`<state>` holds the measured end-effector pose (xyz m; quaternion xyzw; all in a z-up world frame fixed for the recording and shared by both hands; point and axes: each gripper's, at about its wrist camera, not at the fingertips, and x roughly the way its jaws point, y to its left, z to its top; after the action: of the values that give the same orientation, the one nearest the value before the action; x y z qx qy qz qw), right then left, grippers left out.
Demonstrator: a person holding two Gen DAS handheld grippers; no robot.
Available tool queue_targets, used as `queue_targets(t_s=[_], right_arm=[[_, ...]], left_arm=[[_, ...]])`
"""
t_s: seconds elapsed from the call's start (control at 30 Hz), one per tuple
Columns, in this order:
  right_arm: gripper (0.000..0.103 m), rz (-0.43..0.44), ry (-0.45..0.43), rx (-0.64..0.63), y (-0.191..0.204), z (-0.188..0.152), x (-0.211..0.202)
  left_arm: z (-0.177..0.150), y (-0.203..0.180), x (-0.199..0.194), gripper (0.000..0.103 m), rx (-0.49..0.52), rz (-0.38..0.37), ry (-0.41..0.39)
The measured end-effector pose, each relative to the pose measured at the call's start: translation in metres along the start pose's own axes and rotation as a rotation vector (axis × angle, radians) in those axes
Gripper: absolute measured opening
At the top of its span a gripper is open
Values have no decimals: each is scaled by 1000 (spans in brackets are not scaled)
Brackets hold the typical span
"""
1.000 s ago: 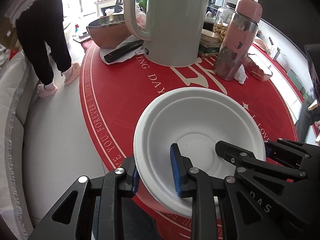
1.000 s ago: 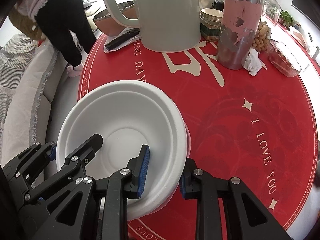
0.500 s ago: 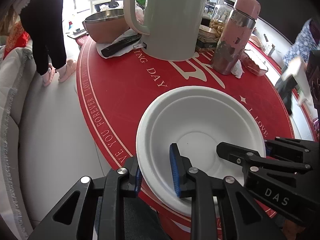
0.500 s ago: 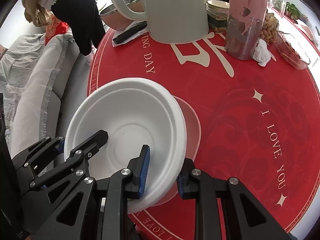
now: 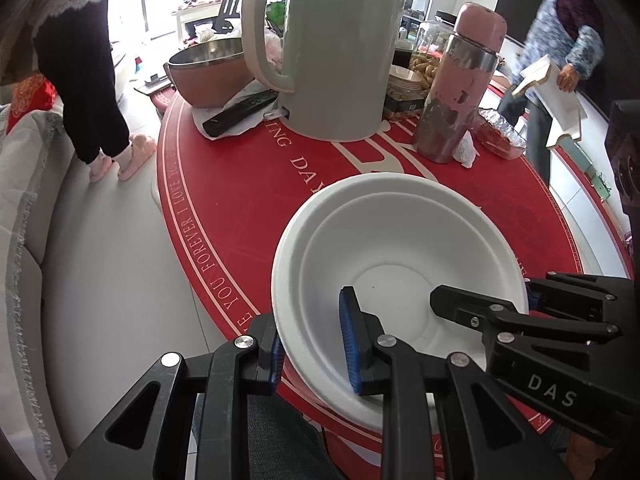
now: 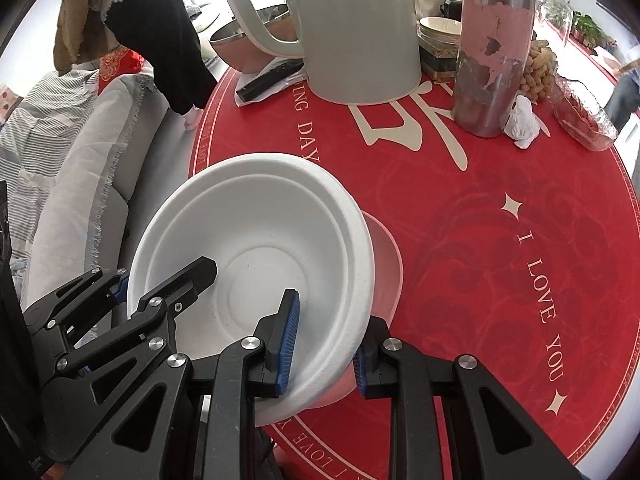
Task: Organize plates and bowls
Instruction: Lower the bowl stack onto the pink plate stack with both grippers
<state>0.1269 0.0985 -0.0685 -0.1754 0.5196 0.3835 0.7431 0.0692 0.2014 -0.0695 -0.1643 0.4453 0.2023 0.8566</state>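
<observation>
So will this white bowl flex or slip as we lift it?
The white bowl looks like thin moulded pulp: probably very light, rim apt to flex. Left gripper and right gripper pinch opposite rims; the matte surface likely grips well.

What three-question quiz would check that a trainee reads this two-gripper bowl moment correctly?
1. True or false: the left hand-held gripper and the right hand-held gripper each have one finger inside the white moulded-pulp bowl and one outside its rim.
2. Which stands nearest the pale green electric kettle? A. pink metal flask B. glass jar of peanuts
3. What flat black thing lies on white paper beside the kettle's handle?

Key: 1 true; 2 A; 3 a black remote control.
</observation>
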Motion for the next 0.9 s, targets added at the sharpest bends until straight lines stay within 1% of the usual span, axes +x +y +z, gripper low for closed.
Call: queue_targets(t_s=[0.3,0.9], right_arm=[[26,0,3,-1,0,0,0],[26,-12,34,16,0,0,15]], left_arm=[[0,-1,1,27,8,7,2],[-2,1,12,27,6,19,28]])
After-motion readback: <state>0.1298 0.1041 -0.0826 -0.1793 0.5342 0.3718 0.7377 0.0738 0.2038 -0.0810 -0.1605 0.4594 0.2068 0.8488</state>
